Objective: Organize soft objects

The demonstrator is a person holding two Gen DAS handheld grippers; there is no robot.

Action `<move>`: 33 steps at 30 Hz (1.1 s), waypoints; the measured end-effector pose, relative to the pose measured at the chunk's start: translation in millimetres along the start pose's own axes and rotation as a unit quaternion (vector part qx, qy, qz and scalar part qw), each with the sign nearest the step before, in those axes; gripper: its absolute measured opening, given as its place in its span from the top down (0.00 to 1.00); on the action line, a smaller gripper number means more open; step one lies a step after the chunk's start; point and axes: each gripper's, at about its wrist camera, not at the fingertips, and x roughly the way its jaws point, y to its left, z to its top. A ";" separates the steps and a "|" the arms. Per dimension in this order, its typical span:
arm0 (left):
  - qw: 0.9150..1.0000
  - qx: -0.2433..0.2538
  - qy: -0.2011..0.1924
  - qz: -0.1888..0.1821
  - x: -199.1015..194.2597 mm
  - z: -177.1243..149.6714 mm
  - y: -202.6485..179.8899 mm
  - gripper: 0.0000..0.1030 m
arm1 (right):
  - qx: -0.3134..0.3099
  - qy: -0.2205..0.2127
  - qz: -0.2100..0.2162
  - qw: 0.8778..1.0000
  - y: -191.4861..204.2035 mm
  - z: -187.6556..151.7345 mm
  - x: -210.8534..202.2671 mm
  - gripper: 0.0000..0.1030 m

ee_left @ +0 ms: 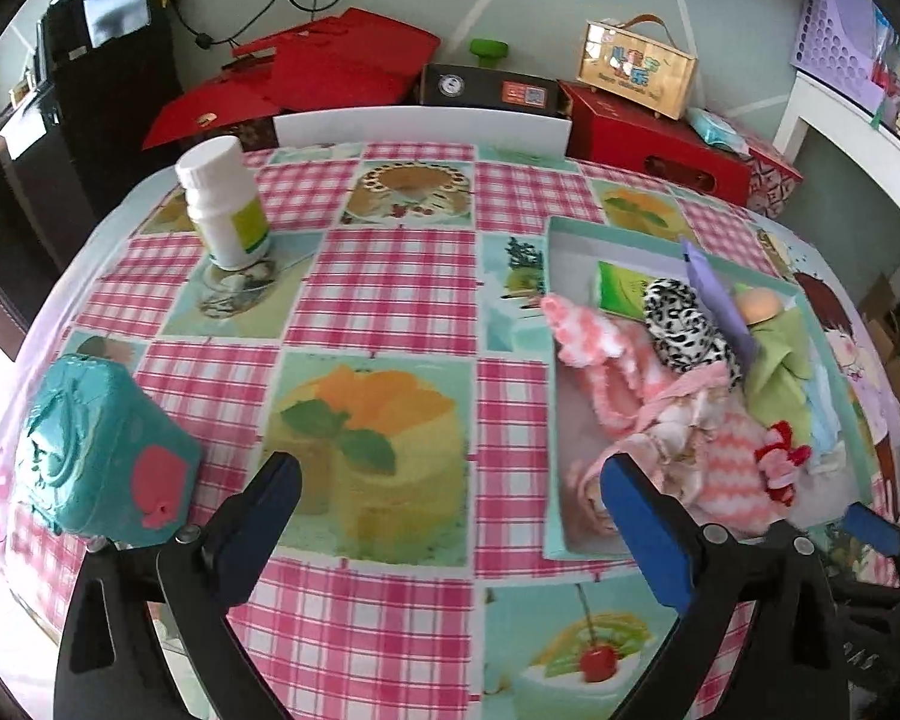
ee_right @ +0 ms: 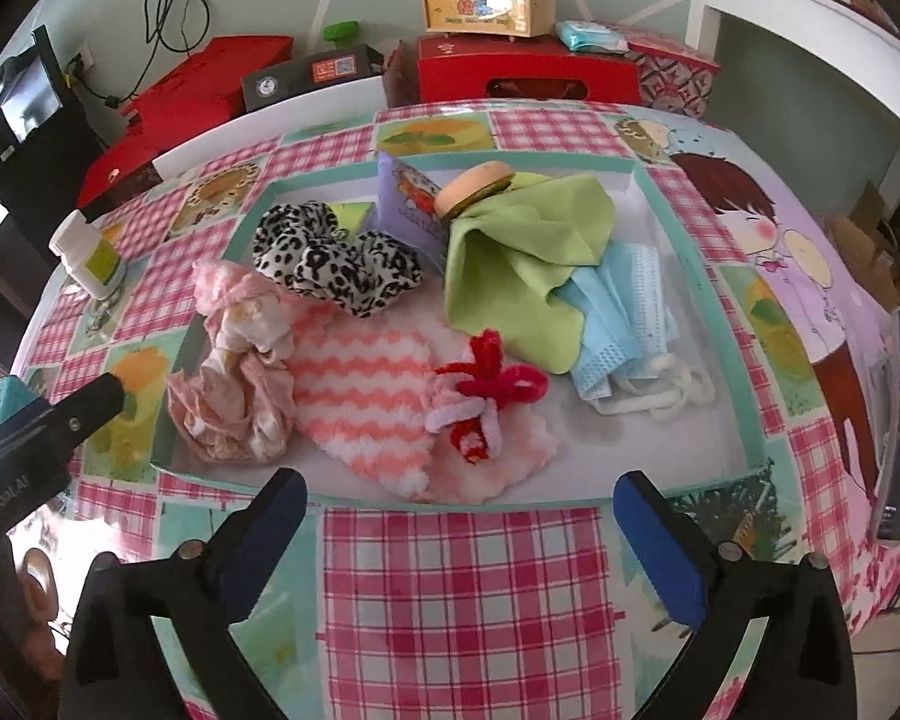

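Observation:
A shallow teal-rimmed tray (ee_right: 699, 252) holds the soft things: a leopard-print scrunchie (ee_right: 336, 258), a pale pink scrunchie (ee_right: 234, 396), a pink-and-white zigzag fluffy cloth (ee_right: 360, 390), a red and pink pipe-cleaner bow (ee_right: 486, 390), a green cloth (ee_right: 522, 246) and a blue face mask (ee_right: 618, 324). My right gripper (ee_right: 459, 492) is open and empty just in front of the tray. My left gripper (ee_left: 450, 474) is open and empty over the tablecloth, left of the tray (ee_left: 549, 360). The left gripper's finger (ee_right: 90, 402) shows in the right wrist view.
A white pill bottle (ee_left: 225, 204) stands at the back left. A teal pouch (ee_left: 102, 450) lies at the left edge. In the tray are also a purple booklet (ee_right: 411, 204), a green packet (ee_left: 621, 291) and a round sponge (ee_right: 474, 180). Red boxes (ee_right: 528, 75) line the far side.

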 end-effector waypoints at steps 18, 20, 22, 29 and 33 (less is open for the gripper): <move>0.998 -0.030 0.026 0.039 -11.3 -28.1 31.3 0.03 | -0.007 0.019 -0.004 1.000 7.2 -17.8 -1.6 0.00; 0.998 -0.025 0.027 0.042 -14.6 -30.9 32.5 0.03 | -0.007 0.024 -0.005 1.000 9.6 -21.6 -0.4 0.00; 0.998 -0.020 0.030 0.047 -16.7 -33.1 32.8 0.03 | -0.011 0.030 -0.006 0.999 11.3 -25.0 1.0 0.00; 0.997 0.000 0.032 0.072 -25.7 -41.4 34.2 0.03 | -0.015 0.036 -0.004 0.999 19.1 -33.4 0.1 0.00; 0.996 -0.002 0.043 0.077 -26.7 -47.9 39.4 0.03 | -0.014 0.031 0.001 0.999 22.2 -37.4 -1.5 0.00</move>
